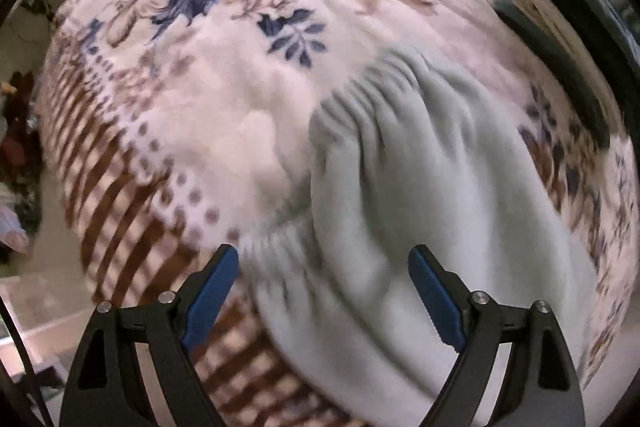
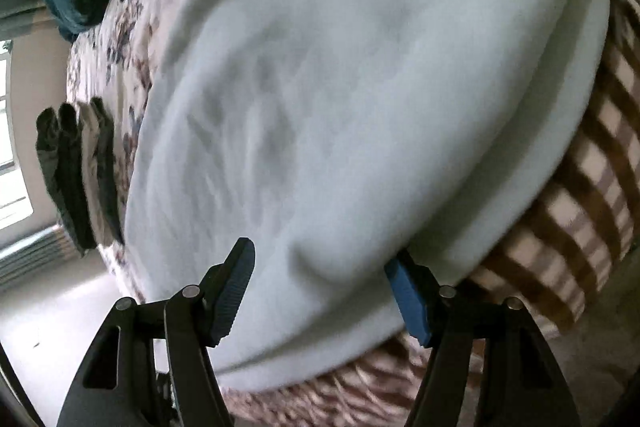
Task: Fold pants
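The pale pants (image 1: 432, 211) lie on a floral blanket (image 1: 224, 99) covering the bed, their gathered waistband (image 1: 360, 95) ahead of the left gripper (image 1: 324, 259), whose fingers are spread wide and hold nothing. The right gripper (image 2: 320, 259) is spread wide too, with pants cloth between its fingers but not clamped. Folded dark clothes (image 2: 76, 171) sit far to the left of those fingers.

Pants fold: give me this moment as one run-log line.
pants: pale, on floral blanket, elastic waistband showing | left gripper: open over waistband | right gripper: open over pants | frames blurred
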